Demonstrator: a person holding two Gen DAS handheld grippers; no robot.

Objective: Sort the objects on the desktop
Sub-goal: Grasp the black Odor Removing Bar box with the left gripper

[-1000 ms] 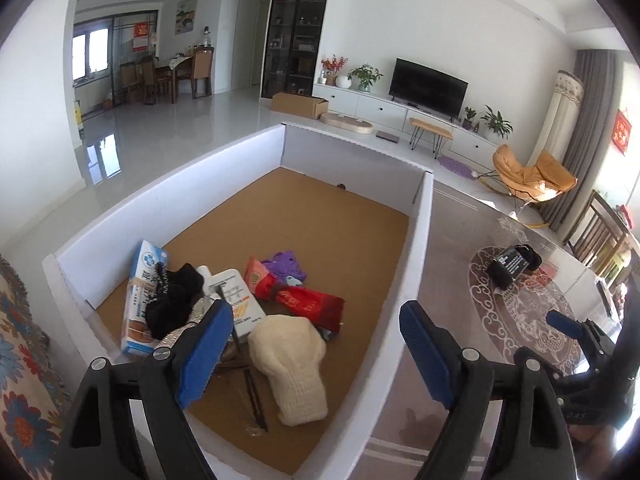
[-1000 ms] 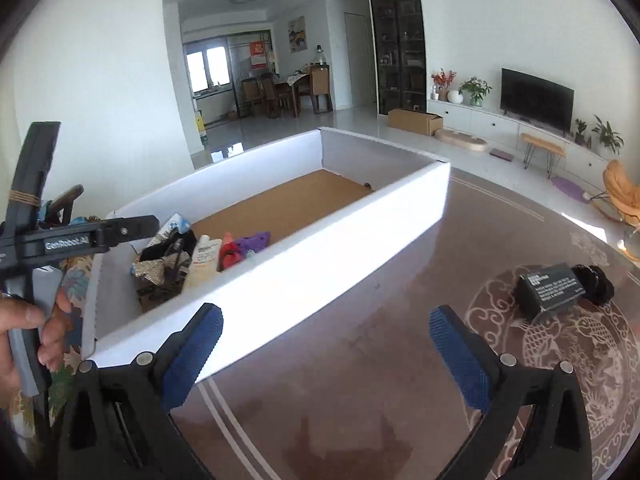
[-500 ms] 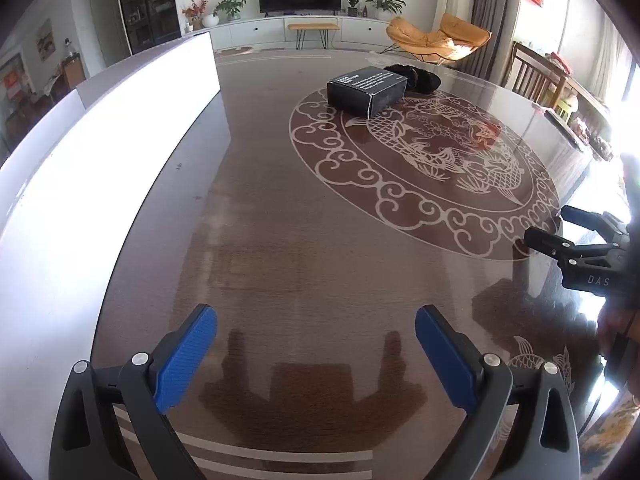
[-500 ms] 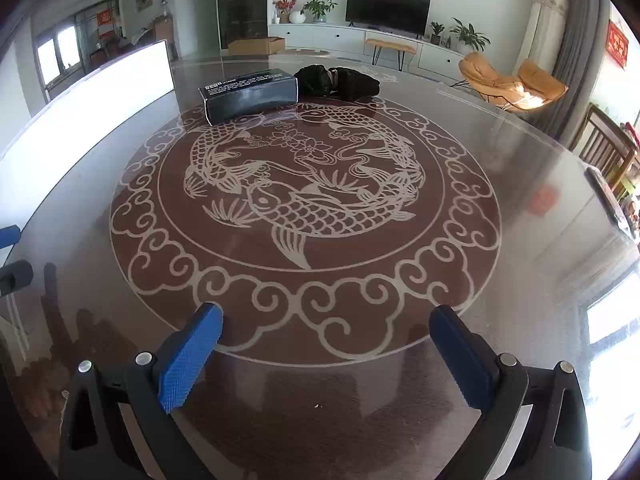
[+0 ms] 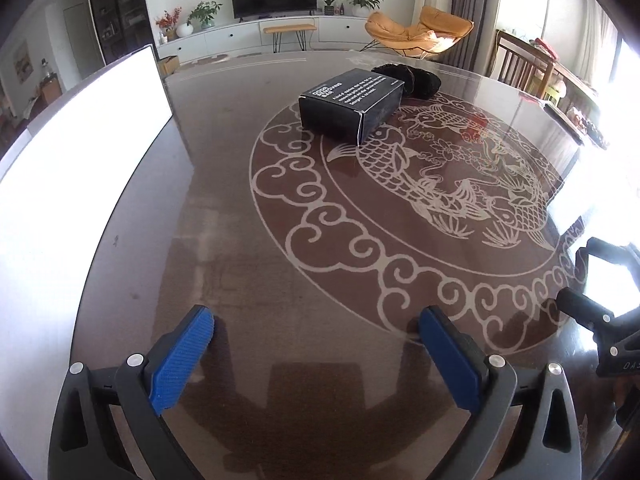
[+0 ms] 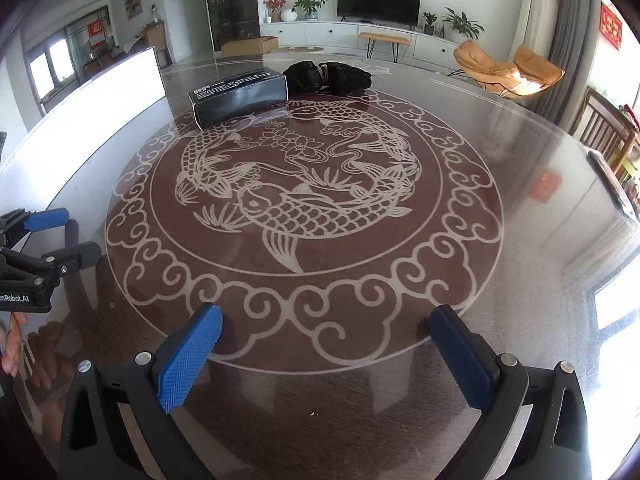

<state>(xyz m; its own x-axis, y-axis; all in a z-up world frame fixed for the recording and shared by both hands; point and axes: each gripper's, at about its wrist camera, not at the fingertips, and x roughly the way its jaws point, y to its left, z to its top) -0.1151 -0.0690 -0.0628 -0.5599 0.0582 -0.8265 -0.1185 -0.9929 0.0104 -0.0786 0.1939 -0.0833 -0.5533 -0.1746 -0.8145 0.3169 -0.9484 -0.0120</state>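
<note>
A black box [image 5: 352, 105] with white print lies on the far part of the round table; it also shows in the right wrist view [image 6: 239, 95]. A black fuzzy item [image 5: 412, 77] lies right behind it, touching or nearly so, also in the right wrist view [image 6: 328, 76]. My left gripper [image 5: 316, 330] is open and empty, low over the table's near side. My right gripper [image 6: 326, 326] is open and empty, low over the near rim of the fish pattern. Both are well short of the box.
The white-walled sorting box [image 5: 80, 152] stands along the table's left side, its inside hidden; it also shows in the right wrist view [image 6: 80, 120]. The glossy table [image 6: 540, 240] carries a carp pattern. Chairs [image 5: 524, 64] stand past the right edge.
Both grippers have swung away from the white box and its pile of items, now facing the black box across the table. Both stayed open and empty.
</note>
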